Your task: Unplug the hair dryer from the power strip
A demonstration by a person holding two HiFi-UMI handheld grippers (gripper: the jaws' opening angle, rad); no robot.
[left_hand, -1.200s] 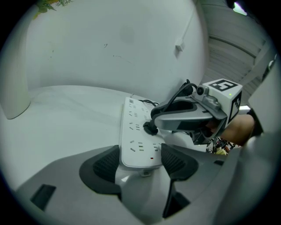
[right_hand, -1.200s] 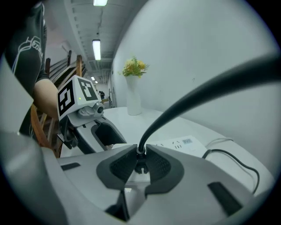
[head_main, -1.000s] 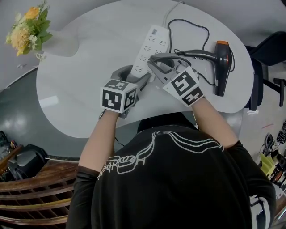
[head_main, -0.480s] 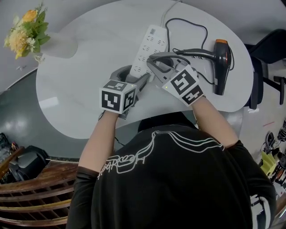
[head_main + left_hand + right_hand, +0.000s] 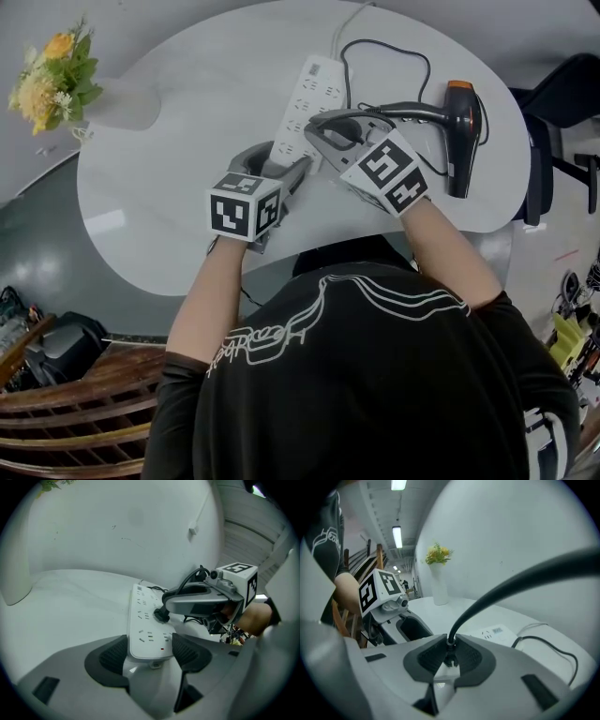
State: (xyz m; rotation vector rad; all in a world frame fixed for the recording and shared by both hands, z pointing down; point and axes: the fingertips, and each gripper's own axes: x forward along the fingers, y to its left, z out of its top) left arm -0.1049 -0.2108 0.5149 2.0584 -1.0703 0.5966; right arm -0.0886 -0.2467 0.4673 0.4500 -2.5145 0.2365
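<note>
Jaws of the left gripper [image 5: 150, 652] clamp the near end of the long white plastic power strip [image 5: 309, 94] — flat on the round white table [image 5: 159, 178]. The right gripper [image 5: 449, 657] pinches the black plug [image 5: 161, 614] (seated mid-strip); the black-and-orange hair dryer [image 5: 466, 131] lies right of the strip.

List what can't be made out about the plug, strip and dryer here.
- Plug prongs: in the right gripper view the right tool closes over them; in the head view that tool covers the socket.
- Strip near end: head view, under the left tool.
- Strip's cord: head view, cut off by the top edge.
- Dryer switch setting: head view, too small.
</note>
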